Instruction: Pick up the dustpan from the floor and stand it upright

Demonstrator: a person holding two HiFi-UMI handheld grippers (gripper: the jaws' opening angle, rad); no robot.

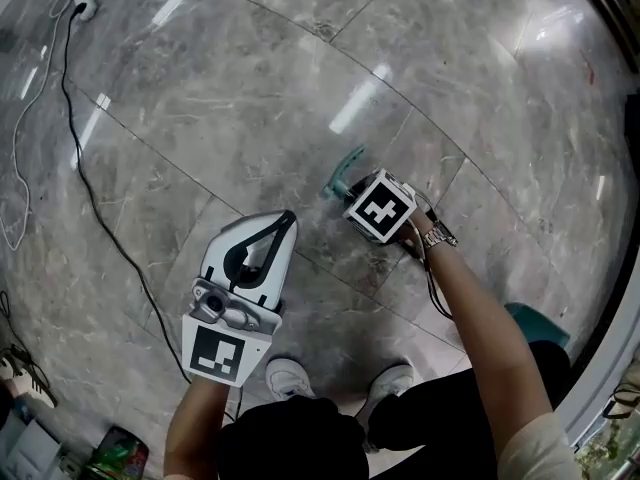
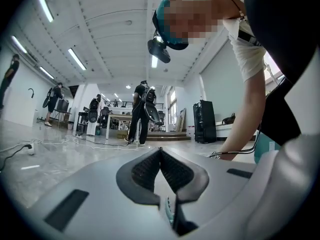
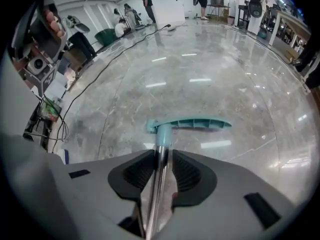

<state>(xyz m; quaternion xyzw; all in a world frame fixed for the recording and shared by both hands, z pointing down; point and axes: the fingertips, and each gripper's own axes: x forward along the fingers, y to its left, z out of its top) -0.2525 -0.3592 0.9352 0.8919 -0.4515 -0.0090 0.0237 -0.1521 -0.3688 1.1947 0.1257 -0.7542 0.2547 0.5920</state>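
Right gripper (image 3: 161,156): jaws clamped on the bare metal shaft (image 3: 158,179) of the dustpan (image 3: 190,124), low over the grey marble floor (image 1: 250,88). Shaft runs far to a teal socket and a ribbed teal crosspiece (image 3: 200,123); cannot tell whether the crosspiece touches the floor. Head view shows only a teal tip past the marker cube, shaft hidden. Left gripper (image 2: 160,153): jaws closed tip to tip, nothing between, well left of the dustpan. Teal shape (image 1: 540,323) at near right, half hidden by the forearm (image 1: 480,318), unidentifiable. Black cable (image 1: 90,188) far left.
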